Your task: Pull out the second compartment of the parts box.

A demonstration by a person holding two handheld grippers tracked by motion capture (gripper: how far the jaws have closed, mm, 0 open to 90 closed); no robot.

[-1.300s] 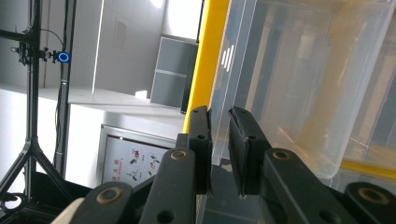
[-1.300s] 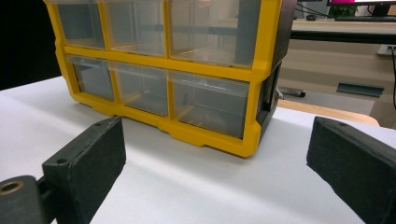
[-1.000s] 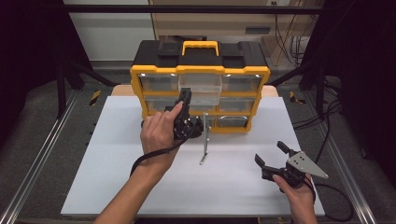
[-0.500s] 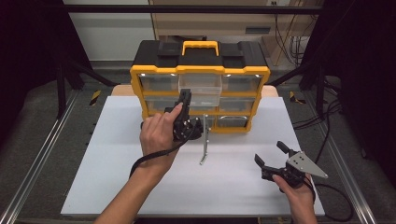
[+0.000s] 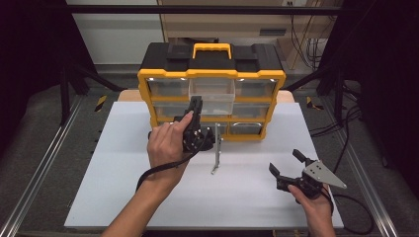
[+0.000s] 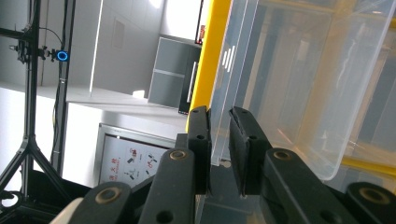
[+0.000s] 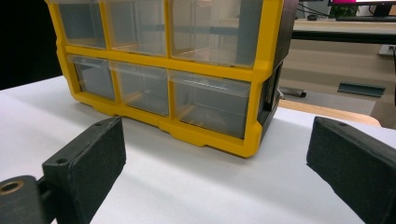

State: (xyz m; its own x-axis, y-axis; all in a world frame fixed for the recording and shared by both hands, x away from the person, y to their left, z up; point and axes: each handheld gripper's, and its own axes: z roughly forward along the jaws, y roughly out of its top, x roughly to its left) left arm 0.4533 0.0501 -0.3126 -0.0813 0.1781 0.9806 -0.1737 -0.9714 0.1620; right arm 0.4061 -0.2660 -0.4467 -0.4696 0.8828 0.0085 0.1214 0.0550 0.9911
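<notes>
High view: the left gripper (image 5: 196, 116) reaches up against the front of the yellow organizer (image 5: 211, 94), its jaws at the edge of the clear drawer (image 5: 211, 96) in the top row's middle, which stands pulled out a little from the frame. A thin metal bar (image 5: 217, 150) leans on the white board (image 5: 123, 168) just right of the left hand (image 5: 167, 145), between it and the right gripper (image 5: 289, 165). The right gripper sits well apart from the organizer, low at the right, jaws spread, nothing between them.

Left gripper view: the jaws are closed on the drawer's (image 6: 299, 84) clear wall, one pad (image 6: 200, 140) outside it and the other inside. The organizer's yellow frame (image 6: 210, 60) runs just beyond the fingertips.

Right gripper view: the two pads (image 7: 88, 163) stand wide apart with bare board between them. The organizer (image 7: 187, 70) stands ahead of the fingertips, well clear, its drawers shut on this side.
</notes>
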